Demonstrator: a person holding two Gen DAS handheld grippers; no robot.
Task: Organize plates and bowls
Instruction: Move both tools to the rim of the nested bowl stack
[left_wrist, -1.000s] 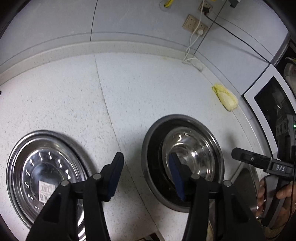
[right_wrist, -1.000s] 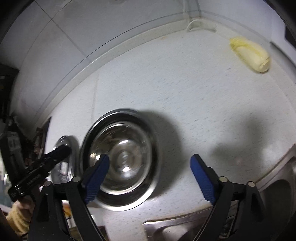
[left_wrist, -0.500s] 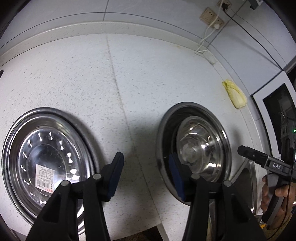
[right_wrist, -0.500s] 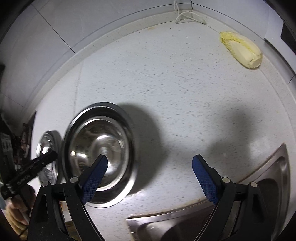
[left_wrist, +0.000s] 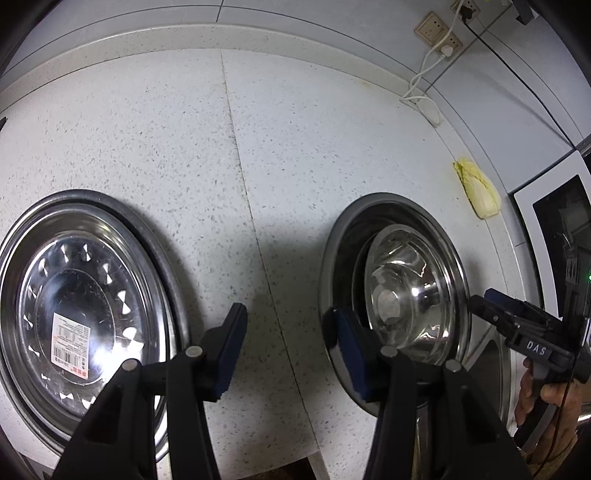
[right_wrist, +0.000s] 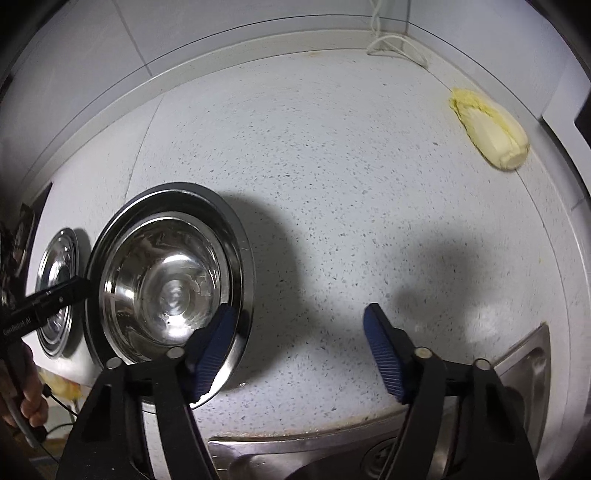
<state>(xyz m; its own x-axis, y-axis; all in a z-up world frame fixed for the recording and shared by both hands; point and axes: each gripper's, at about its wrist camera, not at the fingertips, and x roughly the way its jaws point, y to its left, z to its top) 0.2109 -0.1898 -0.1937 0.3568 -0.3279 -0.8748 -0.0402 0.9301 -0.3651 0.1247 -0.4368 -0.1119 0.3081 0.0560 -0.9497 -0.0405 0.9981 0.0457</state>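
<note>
The steel bowl (right_wrist: 166, 291) is sitting inside a plate (right_wrist: 242, 251) on the countertop (right_wrist: 332, 177), near the front edge. Both are looking light, rigid and slippery, so the rim is offering the best hold. The left gripper (left_wrist: 291, 350) and right gripper (right_wrist: 299, 354) are hanging open and empty.

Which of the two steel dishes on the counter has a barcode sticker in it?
The flat plate on the left, its white barcode label stuck inside. The deeper bowl to its right, nearer the sink, has none.

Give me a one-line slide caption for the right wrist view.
Open right gripper above the speckled counter, beside a steel bowl nested in a plate.
</note>
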